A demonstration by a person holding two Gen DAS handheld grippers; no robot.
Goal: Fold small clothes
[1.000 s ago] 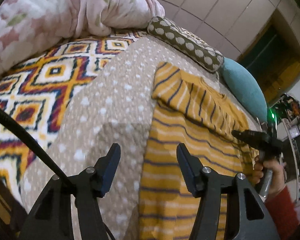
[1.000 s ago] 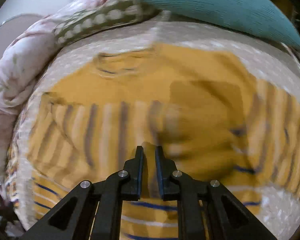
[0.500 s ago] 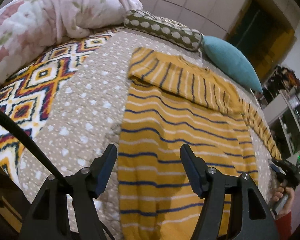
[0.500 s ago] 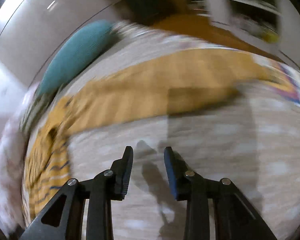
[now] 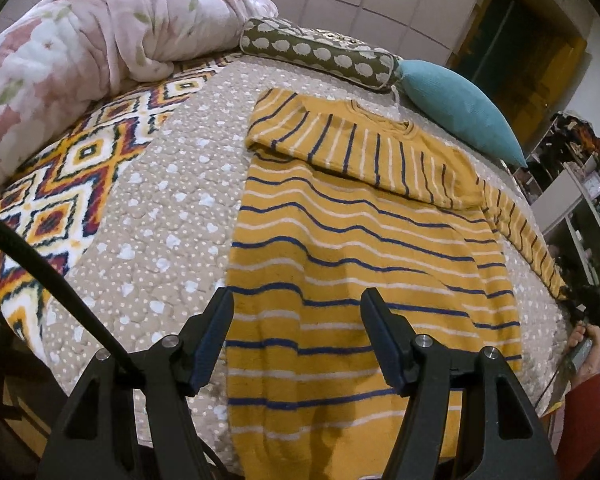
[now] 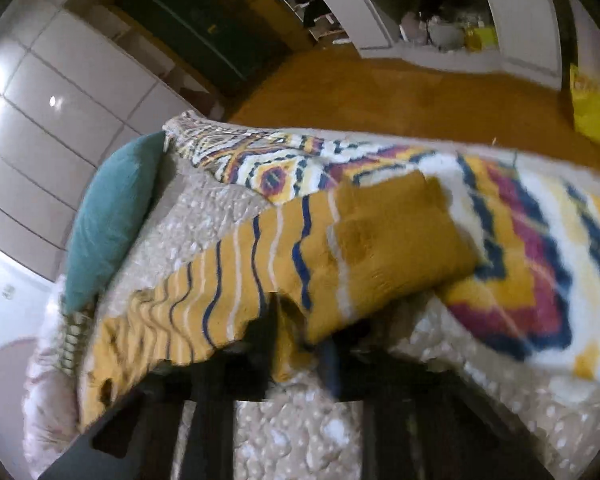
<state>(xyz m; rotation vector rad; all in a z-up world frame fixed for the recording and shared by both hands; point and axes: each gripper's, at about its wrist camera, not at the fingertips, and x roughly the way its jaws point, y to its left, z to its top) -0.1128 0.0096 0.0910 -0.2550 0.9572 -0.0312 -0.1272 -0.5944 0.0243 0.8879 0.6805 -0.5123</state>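
While right tongs [image 6: 300, 344] clench sleeve cuff [image 6: 396, 236] | left tongs [image 5: 296, 336] released above sweater [image 5: 340, 248] hem

Left wrist view sharp, warm indoor light, evenly lit bedspread [image 5: 148, 208]. Soft shadow under finger [image 5: 216, 332] falls on striped sweater [image 5: 340, 248]. Strong fisheye bend, black corners. Right wrist view motion-blurred, worst low in frame; patterned blanket [image 6: 540, 248] smeared. Lamp glint on glossy wall panels [image 6: 52, 101]. Doorway [image 6: 204, 28] dim.
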